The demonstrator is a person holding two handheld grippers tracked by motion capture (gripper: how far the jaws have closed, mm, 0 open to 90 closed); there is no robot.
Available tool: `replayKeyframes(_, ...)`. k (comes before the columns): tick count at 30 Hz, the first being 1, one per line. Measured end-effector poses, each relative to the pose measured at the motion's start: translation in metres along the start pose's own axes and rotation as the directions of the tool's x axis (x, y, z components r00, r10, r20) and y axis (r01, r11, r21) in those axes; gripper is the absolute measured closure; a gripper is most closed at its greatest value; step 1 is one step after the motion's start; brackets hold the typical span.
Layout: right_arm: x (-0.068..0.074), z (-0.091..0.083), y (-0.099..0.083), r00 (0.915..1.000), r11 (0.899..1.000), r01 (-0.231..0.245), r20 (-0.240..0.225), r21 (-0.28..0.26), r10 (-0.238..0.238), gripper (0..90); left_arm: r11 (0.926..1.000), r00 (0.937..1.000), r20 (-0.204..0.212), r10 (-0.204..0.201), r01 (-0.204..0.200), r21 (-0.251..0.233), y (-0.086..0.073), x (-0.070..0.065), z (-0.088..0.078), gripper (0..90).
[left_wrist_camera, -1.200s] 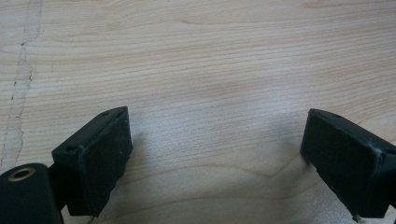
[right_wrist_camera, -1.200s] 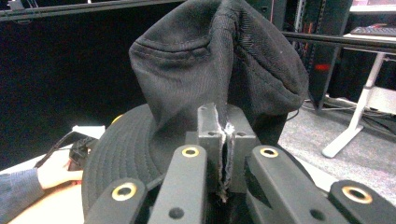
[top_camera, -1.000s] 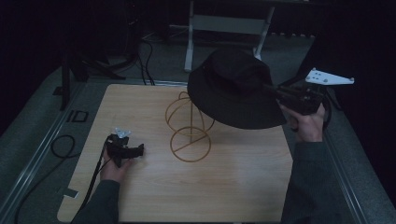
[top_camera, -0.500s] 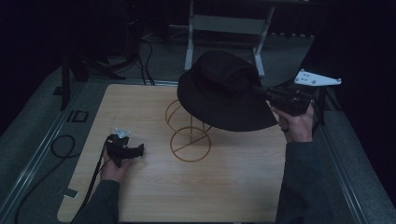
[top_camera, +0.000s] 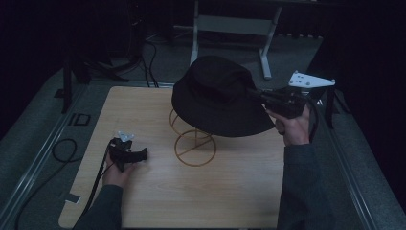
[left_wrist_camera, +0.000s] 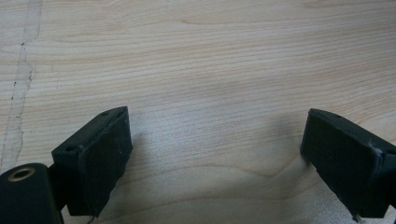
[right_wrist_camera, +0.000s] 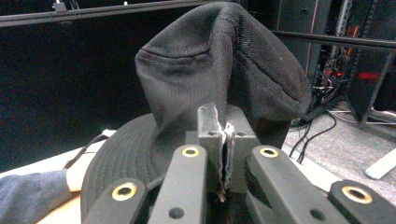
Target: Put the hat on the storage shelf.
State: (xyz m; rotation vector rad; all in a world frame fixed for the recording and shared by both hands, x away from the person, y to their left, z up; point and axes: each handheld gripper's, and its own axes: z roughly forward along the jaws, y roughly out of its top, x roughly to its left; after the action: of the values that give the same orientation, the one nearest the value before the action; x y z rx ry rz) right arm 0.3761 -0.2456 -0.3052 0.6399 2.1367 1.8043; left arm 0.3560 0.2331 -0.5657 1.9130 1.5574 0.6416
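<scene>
A black bucket hat [top_camera: 215, 96] hangs over the top of a gold wire stand [top_camera: 194, 143] in the middle of the wooden table [top_camera: 143, 110]. My right gripper [top_camera: 256, 94] is shut on the hat's crown from the right, and the brim droops below it. In the right gripper view the jaws [right_wrist_camera: 223, 128] pinch a fold of the hat [right_wrist_camera: 201, 65]. The hat hides the top of the stand, so I cannot tell whether they touch. My left gripper [top_camera: 143, 154] rests on the table at the left, open, with bare wood between its jaws [left_wrist_camera: 215, 158].
A grey metal frame [top_camera: 230, 24] stands on the floor behind the table. Cables [top_camera: 62, 148] lie on the grey floor to the left of the table. The table's near half is bare wood.
My right gripper has carried the hat leftward and slightly down, from right of the stand to over its top. The left gripper has stayed in place.
</scene>
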Motion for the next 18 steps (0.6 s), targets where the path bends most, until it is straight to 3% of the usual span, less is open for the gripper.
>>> replayKeyframes(18, 0.010, 0.032, -0.013, 0.9978, 0.999, 0.007, -0.066, 0.047, -0.004, 87.6, 1.0000, 1.0000, 0.001, 0.002, -0.002, -0.001, 0.000, 0.000, 0.000, 9.1)
